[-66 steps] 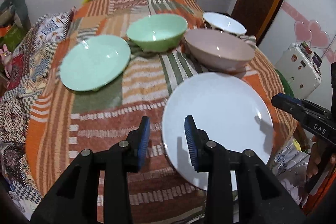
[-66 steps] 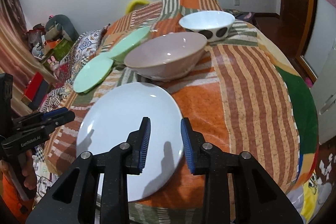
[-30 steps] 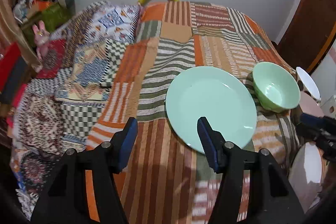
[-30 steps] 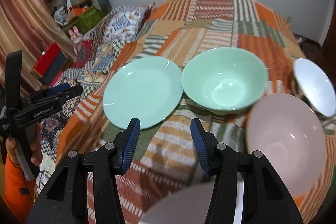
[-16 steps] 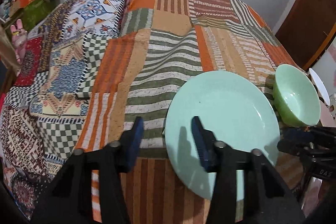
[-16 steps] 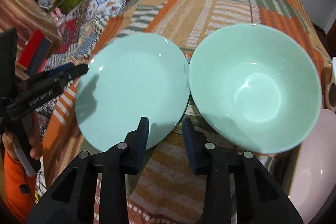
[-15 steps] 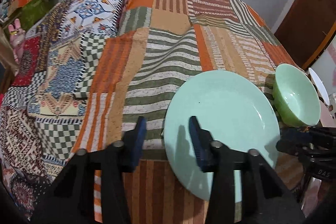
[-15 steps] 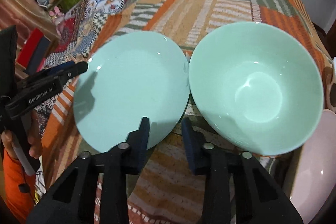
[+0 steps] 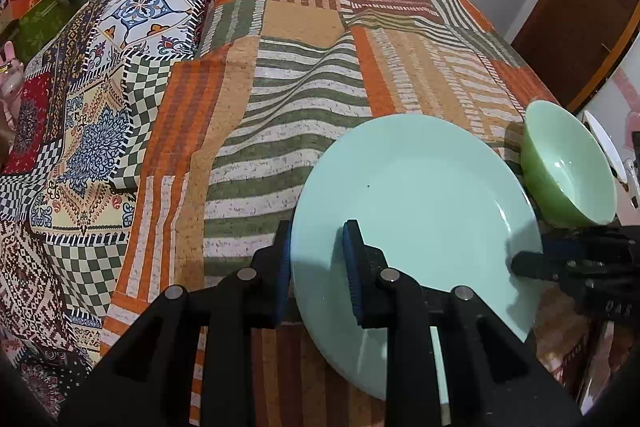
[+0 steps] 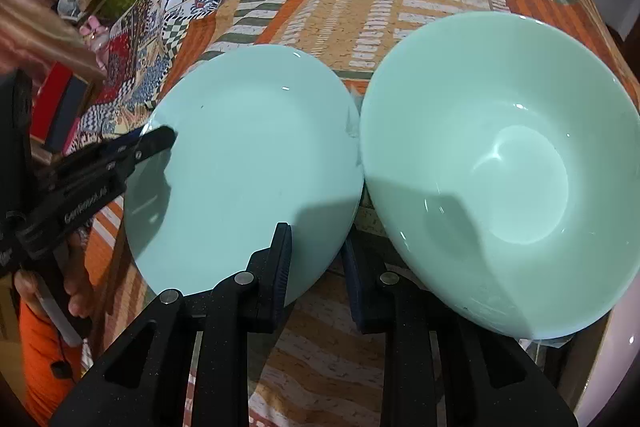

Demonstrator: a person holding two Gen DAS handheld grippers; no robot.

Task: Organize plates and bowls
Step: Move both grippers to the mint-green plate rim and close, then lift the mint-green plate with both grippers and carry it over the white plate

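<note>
your left gripper [image 9: 318, 267] and right gripper [image 10: 316, 259], jaws just closing, each pinch the green plate [image 9: 416, 211] rim; the left one's label starts "gen", the rest is blurred.

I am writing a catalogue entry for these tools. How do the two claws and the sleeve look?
Both the left claw and the right claw are matte black plastic with blue ribbed pads and silver pivot pins. White lettering marks the left one's side. The sleeve is orange.

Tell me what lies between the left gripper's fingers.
The rim of the green plate, in the left wrist view. The left gripper has just been closing its jaws on it, one finger over its face, one outside.
</note>
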